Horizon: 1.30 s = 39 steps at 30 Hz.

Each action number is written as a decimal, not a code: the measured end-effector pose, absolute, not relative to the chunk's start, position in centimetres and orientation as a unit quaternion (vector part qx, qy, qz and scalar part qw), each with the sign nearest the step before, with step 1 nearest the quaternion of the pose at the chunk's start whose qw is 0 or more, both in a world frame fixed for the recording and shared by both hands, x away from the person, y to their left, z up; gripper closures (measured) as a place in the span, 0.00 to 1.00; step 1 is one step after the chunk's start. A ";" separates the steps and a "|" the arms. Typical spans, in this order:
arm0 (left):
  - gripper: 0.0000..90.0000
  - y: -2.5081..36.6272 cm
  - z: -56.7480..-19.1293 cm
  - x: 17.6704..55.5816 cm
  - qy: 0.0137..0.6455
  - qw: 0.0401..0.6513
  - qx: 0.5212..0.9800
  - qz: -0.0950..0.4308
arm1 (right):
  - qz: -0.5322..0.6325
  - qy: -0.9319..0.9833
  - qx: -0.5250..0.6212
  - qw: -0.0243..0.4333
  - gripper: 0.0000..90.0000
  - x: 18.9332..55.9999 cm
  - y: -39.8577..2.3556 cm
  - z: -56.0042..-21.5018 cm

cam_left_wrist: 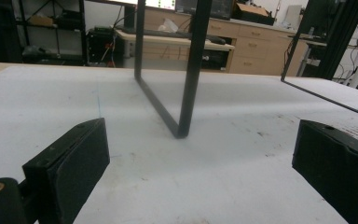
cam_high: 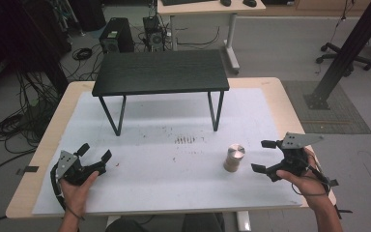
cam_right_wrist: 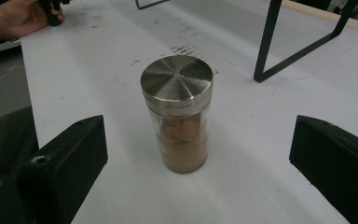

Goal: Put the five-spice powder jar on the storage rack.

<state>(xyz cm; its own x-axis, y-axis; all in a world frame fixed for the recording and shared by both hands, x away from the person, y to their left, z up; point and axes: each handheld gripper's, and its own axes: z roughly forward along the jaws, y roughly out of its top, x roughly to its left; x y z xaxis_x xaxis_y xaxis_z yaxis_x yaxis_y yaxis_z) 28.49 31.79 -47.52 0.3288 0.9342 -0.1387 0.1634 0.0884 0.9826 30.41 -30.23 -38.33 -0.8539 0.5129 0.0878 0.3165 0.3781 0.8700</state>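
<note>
The jar [cam_right_wrist: 177,114] is standing upright directly ahead of the open right tongs [cam_high: 265,155], while the open left tongs [cam_high: 94,151] are sitting well apart.

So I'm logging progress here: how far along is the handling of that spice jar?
Nothing looks done: the steel-lidded glass spice jar stands untouched on the white mat. The right hand-held gripper is open, aimed at it; the left hand-held gripper is open, empty. Grasping and moving remain.

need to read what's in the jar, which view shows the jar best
The right gripper view: the jar stands close, upright and centred between open jaws, showing its metal lid and brown powder. The high view shows it small, near the right gripper.
</note>
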 end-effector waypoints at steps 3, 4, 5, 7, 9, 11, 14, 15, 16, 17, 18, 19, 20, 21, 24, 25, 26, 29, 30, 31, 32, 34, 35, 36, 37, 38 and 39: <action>0.05 31.8 -47.5 28.5 0.470 0.568 0.585 0.339 | 0.498 0.825 0.250 0.096 0.04 30.5 -30.0 -38.6; 0.05 31.8 -47.5 28.5 0.470 0.568 0.585 0.339 | 0.499 0.824 0.250 0.096 0.04 30.6 -30.0 -38.6; 0.05 31.8 -47.5 28.5 0.470 0.568 0.584 0.339 | 0.499 0.824 0.250 0.095 0.04 30.6 -29.9 -38.7; 0.05 31.8 -47.5 28.5 0.470 0.567 0.585 0.339 | 0.500 0.824 0.249 0.094 0.04 30.7 -29.8 -38.8; 0.05 31.8 -47.5 28.5 0.470 0.567 0.585 0.339 | 0.500 0.825 0.249 0.092 0.04 30.7 -29.7 -38.8; 0.05 31.8 -47.5 28.5 0.470 0.568 0.584 0.339 | 0.500 0.825 0.248 0.091 0.04 30.8 -29.6 -38.9; 0.05 31.8 -47.5 28.5 0.470 0.568 0.584 0.340 | 0.500 0.825 0.247 0.089 0.04 30.9 -29.5 -39.0; 0.05 31.8 -47.5 28.5 0.470 0.568 0.584 0.340 | 0.500 0.825 0.247 0.089 0.04 30.9 -29.4 -39.1; 0.05 31.8 -47.5 28.5 0.470 0.568 0.584 0.340 | 0.500 0.826 0.246 0.088 0.04 30.9 -29.4 -39.1; 0.05 31.8 -47.5 28.5 0.470 0.568 0.584 0.340 | 0.500 0.826 0.246 0.088 0.04 30.9 -29.3 -39.1; 0.05 31.8 -47.5 28.5 0.470 0.568 0.584 0.340 | 0.500 0.826 0.245 0.087 0.04 30.9 -29.2 -39.1; 0.05 31.8 -47.5 28.5 0.470 0.568 0.584 0.340 | 0.500 0.826 0.245 0.086 0.04 30.9 -29.1 -39.2; 0.05 31.8 -47.5 28.5 0.470 0.568 0.584 0.340 | 0.499 0.827 0.244 0.086 0.04 31.0 -29.0 -39.2; 0.05 31.8 -47.5 28.5 0.470 0.568 0.584 0.340 | 0.499 0.827 0.244 0.085 0.04 31.0 -29.0 -39.2; 0.05 31.8 -47.5 28.5 0.470 0.568 0.584 0.340 | 0.499 0.828 0.242 0.084 0.04 31.1 -28.8 -39.2; 0.05 31.8 -47.5 28.5 0.470 0.568 0.584 0.340 | 0.500 0.828 0.241 0.084 0.04 31.1 -28.7 -39.3; 0.05 31.8 -47.5 28.5 0.470 0.568 0.584 0.340 | 0.500 0.827 0.241 0.083 0.04 31.1 -28.6 -39.3; 0.05 31.8 -47.5 28.5 0.470 0.567 0.584 0.340 | 0.500 0.828 0.240 0.081 0.04 31.2 -28.4 -39.5; 0.05 31.8 -47.5 28.5 0.470 0.568 0.584 0.340 | 0.500 0.828 0.240 0.080 0.04 31.3 -28.4 -39.5; 0.05 31.8 -47.5 28.5 0.471 0.568 0.583 0.340 | 0.500 0.829 0.239 0.079 0.04 31.3 -28.3 -39.6; 0.05 31.8 -47.5 28.5 0.471 0.568 0.583 0.340 | 0.500 0.829 0.239 0.079 0.04 31.3 -28.3 -39.6; 0.05 31.8 -47.5 28.5 0.471 0.568 0.583 0.340 | 0.500 0.829 0.238 0.078 0.04 31.3 -28.2 -39.6; 0.05 31.8 -47.5 28.5 0.470 0.567 0.584 0.340 | 0.500 0.829 0.238 0.078 0.04 31.4 -28.1 -39.6; 0.05 31.8 -47.5 28.5 0.470 0.567 0.584 0.340 | 0.500 0.829 0.238 0.078 0.04 31.4 -28.1 -39.6; 0.05 31.8 -47.5 28.5 0.470 0.567 0.584 0.340 | 0.501 0.829 0.237 0.078 0.04 31.4 -28.1 -39.6; 0.05 31.8 -47.5 28.5 0.470 0.567 0.584 0.340 | 0.500 0.829 0.237 0.077 0.04 31.5 -28.0 -39.6; 0.05 31.8 -47.5 28.5 0.470 0.567 0.584 0.340 | 0.500 0.829 0.236 0.077 0.04 31.5 -28.0 -39.6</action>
